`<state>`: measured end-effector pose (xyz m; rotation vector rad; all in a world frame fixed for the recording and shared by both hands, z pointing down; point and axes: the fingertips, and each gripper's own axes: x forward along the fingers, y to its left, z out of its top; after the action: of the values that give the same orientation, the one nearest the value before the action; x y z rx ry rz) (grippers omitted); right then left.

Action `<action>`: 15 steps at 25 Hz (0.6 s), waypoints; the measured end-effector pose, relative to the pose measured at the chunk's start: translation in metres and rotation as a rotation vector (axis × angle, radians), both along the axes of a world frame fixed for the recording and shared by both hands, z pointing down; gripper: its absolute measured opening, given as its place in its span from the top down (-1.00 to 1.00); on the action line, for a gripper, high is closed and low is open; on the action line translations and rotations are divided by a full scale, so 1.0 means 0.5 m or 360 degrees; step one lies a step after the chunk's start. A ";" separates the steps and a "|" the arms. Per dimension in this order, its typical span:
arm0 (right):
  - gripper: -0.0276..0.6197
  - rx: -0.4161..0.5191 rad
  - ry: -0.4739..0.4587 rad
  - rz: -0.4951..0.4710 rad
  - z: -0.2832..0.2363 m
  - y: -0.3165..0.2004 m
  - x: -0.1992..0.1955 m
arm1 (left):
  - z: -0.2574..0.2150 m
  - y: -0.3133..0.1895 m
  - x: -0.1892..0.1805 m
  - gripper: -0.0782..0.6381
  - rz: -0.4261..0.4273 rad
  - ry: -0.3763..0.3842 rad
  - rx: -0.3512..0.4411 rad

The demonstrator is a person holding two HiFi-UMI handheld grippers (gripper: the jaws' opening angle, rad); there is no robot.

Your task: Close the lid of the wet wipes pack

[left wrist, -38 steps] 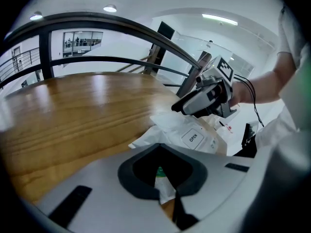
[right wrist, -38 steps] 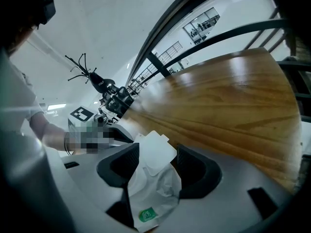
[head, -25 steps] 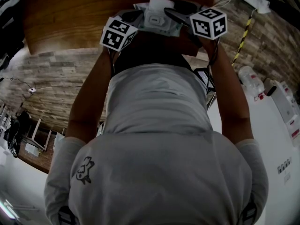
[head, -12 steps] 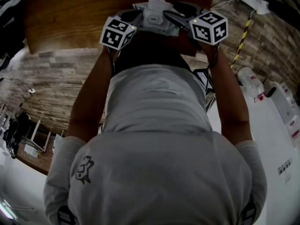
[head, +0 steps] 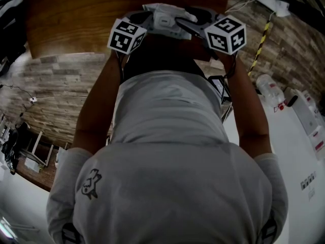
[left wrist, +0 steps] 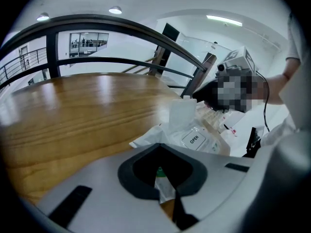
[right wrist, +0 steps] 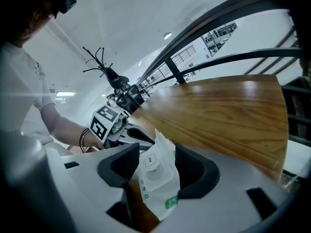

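The white wet wipes pack lies at the near edge of the wooden table, between my two grippers. My left gripper is shut on the pack's near edge; a strip of white wrapper with a green mark sits between its jaws. The pack shows an "OPEN" tab, and a white flap stands up behind it. My right gripper holds the pack's other end: the pack fills the gap between the two dark pads, oval lid facing up.
A dark curved railing runs behind the table. White equipment and a bottle stand at the right of the head view. The person's torso and arms fill most of that view.
The white block on top of the pack has dropped lower and flatter between the grippers. Both marker cubes shifted slightly; the right one moved down a little.
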<state>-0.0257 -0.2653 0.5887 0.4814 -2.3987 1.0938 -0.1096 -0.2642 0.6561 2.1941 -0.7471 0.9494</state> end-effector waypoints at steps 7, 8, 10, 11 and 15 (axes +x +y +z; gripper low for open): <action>0.24 -0.0003 -0.0008 -0.0015 -0.012 0.028 -0.011 | -0.001 0.000 -0.003 0.74 -0.0019 0.0006 0.0010; 0.24 -0.0002 -0.0004 -0.0020 -0.012 0.033 -0.012 | -0.001 -0.001 -0.003 0.74 -0.0019 0.0007 0.0010; 0.24 -0.0006 -0.0001 -0.0030 -0.011 0.043 -0.014 | -0.001 0.000 -0.003 0.74 -0.0015 0.0010 0.0009; 0.24 -0.0011 -0.0001 -0.0035 -0.010 0.048 -0.016 | 0.000 0.000 -0.003 0.74 -0.0013 0.0011 0.0008; 0.24 -0.0026 -0.0005 -0.0055 -0.008 0.061 -0.028 | 0.000 0.000 -0.002 0.74 -0.0011 0.0017 0.0004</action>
<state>-0.0397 -0.2349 0.5848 0.4316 -2.3902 1.0990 -0.1108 -0.2643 0.6563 2.1957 -0.7512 0.9329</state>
